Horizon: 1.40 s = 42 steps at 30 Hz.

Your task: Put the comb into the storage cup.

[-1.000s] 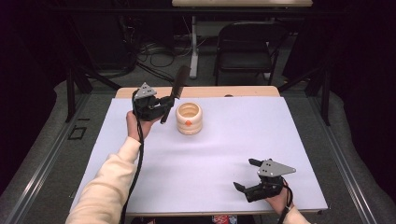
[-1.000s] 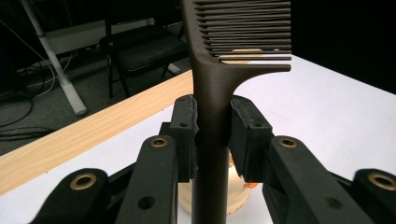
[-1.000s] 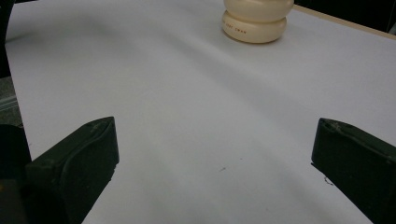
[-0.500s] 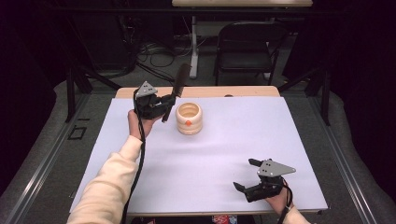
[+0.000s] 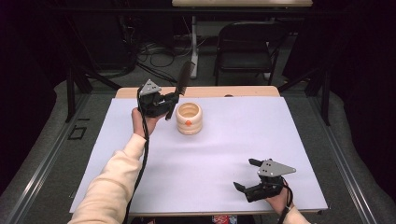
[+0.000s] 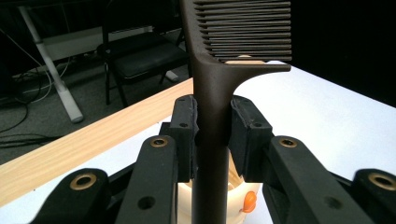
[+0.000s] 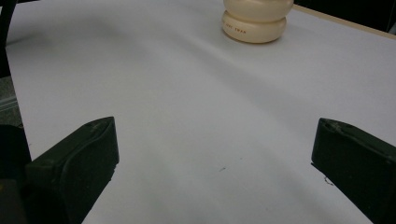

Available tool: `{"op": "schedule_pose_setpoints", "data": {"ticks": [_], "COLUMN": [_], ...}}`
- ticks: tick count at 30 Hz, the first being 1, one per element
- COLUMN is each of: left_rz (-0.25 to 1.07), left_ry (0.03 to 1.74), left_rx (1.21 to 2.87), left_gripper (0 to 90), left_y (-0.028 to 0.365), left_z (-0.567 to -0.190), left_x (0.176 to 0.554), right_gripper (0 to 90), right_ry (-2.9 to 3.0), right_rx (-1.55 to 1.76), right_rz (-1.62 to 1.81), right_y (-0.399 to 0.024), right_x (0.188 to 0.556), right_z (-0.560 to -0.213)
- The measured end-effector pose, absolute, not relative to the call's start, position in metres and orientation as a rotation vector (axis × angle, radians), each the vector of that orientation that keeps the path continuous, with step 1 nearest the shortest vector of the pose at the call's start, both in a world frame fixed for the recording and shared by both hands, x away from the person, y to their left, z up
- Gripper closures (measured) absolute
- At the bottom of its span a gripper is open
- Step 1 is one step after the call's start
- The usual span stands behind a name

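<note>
My left gripper (image 5: 169,103) is shut on the handle of a dark brown comb (image 5: 183,79), which stands nearly upright with its teeth at the top. In the left gripper view the comb (image 6: 219,70) runs straight up between the two pads (image 6: 184,135). Just right of that gripper sits a cream ribbed holder (image 5: 189,118) with an orange dot, open at the top; the holder (image 6: 236,200) shows below the jaws. My right gripper (image 5: 246,174) rests near the table's front right, open and holding nothing. The same holder (image 7: 256,18) stands far ahead in the right gripper view.
A white sheet (image 5: 280,135) covers the table, with a wooden edge (image 5: 210,91) at the back. A black folding chair (image 5: 245,44), a desk leg (image 5: 194,46) and cables (image 5: 154,49) lie on the floor beyond the table.
</note>
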<state>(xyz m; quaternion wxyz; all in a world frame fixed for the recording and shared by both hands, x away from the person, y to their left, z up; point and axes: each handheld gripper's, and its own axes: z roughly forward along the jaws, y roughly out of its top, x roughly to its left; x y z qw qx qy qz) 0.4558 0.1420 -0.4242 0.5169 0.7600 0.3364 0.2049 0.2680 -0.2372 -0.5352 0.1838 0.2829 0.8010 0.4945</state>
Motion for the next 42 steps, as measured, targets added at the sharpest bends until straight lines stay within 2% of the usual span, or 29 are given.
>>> {"op": "schedule_pose_setpoints", "data": {"ticks": [42], "left_rz": [0.487], "left_ry": [0.798], "left_rx": [1.753], "left_gripper": [72.7], "left_y": [0.125], "left_z": [-0.417], "left_x": [0.468], "right_gripper": [0.0], "right_ry": [2.269], "right_rx": [0.796], "right_rz": [1.395], "right_y": [-0.237], "right_x": [0.268], "right_z": [-0.535]}}
